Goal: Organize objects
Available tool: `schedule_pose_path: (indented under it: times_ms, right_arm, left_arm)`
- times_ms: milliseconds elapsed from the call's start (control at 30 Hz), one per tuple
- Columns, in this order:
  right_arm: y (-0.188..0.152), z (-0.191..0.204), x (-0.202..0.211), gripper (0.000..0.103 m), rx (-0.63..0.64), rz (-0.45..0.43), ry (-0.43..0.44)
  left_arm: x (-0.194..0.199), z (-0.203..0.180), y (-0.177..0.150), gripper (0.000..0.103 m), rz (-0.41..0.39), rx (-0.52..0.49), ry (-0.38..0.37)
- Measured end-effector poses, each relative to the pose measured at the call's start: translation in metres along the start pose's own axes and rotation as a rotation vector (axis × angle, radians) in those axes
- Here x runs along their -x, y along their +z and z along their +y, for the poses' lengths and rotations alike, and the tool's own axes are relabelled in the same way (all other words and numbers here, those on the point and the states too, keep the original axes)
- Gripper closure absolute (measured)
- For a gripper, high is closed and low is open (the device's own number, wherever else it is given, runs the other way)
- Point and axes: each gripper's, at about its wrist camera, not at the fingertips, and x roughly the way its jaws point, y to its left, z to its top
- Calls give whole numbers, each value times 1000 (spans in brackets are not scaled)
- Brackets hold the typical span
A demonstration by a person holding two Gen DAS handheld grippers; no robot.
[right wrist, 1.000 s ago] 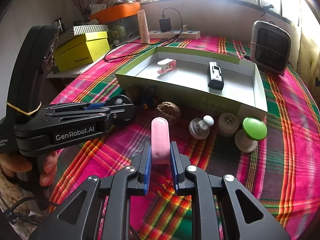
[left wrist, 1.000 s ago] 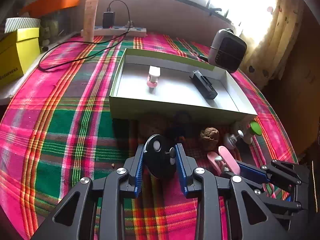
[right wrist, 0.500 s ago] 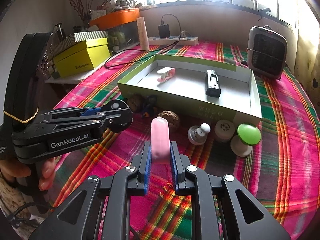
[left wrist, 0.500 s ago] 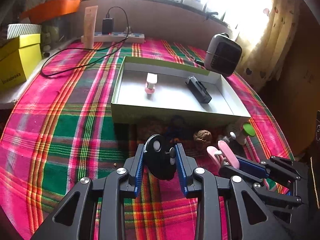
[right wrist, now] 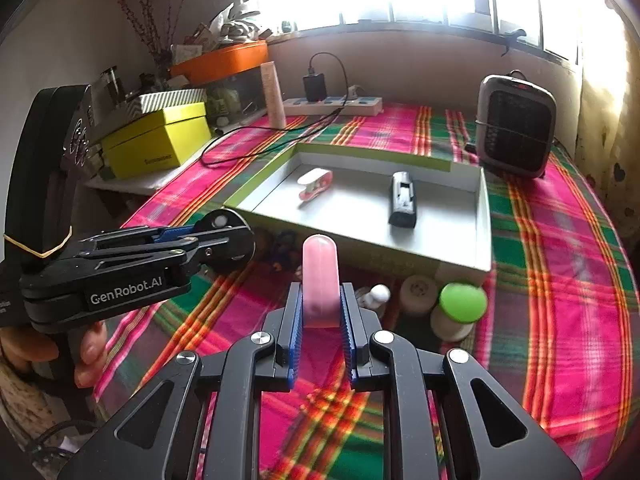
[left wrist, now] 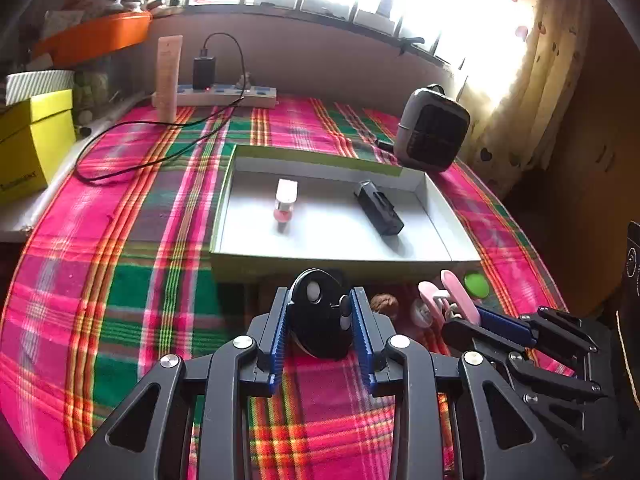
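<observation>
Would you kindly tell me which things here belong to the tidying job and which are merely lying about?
Part of the job:
- black round device in the left tongs
- pink clip in the right tongs
- white tray holding a small pink item and a black device
- walnut, green-capped piece

Lying about:
- heater
- power strip
- yellow box

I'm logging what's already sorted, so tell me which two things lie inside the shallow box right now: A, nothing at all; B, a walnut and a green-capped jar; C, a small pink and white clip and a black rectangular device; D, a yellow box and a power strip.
C: inside the shallow box lie only the pink and white clip and the black rectangular device.
</observation>
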Motion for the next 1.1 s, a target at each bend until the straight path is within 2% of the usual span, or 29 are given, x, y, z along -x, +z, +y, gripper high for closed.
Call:
schedule_pose_path:
  times_ms: [333, 567, 1100]
  right_arm:
    - [19, -25, -4, 85, -40, -21, -37]
    - [32, -48, -17, 85, -76, -12, -83]
    - [63, -86, -61, 85, -97, 47, -140]
  left_arm:
    - [-10, -14, 28, 75, -20, -35, -14]
    - [-35, -21, 50, 75, 7, -42, -38]
    - [-97, -26, 85, 75, 79, -73, -25]
